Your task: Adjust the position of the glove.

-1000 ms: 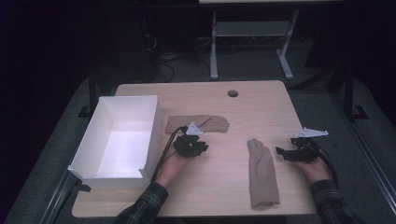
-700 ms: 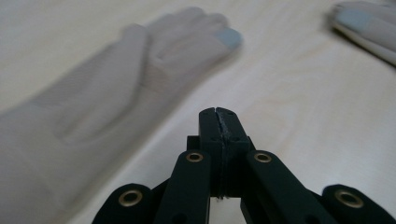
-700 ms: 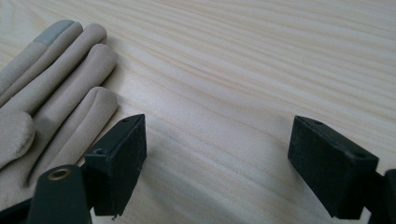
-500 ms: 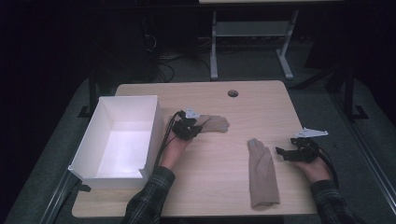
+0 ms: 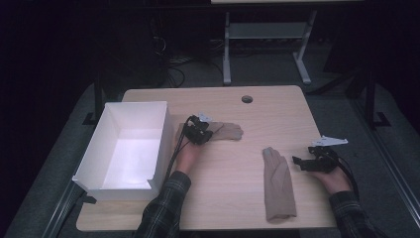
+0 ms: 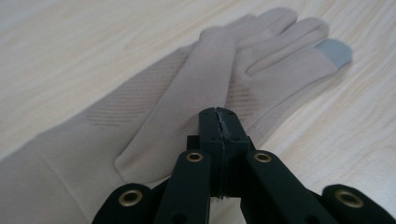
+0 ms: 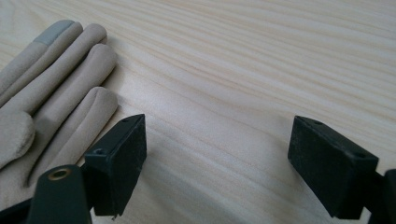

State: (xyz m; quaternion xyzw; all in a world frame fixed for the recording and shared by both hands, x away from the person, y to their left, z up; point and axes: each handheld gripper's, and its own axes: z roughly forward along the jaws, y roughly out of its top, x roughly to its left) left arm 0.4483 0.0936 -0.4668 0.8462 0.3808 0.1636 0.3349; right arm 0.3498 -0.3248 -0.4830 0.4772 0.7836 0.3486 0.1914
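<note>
Two beige gloves lie flat on the wooden table (image 5: 233,163). The left glove (image 5: 229,131) (image 6: 187,93) points its fingers to the right, one fingertip grey. My left gripper (image 5: 208,133) (image 6: 218,114) sits over this glove's palm with its jaws shut tight together; no cloth shows between them. The right glove (image 5: 278,183) (image 7: 51,93) lies lengthwise, fingers away from the person. My right gripper (image 5: 298,161) (image 7: 224,140) rests on the table just right of it, open wide, with bare wood between its jaws.
A white open box (image 5: 163,134) stands on the table's left side, close to the left hand. A round cable hole (image 5: 246,99) is near the far edge. Beyond the table stand a metal frame (image 5: 267,44) and cables on dark floor.
My left gripper moved away from the person onto the left glove, then held still for the last half second. The right gripper and right glove have not moved.
</note>
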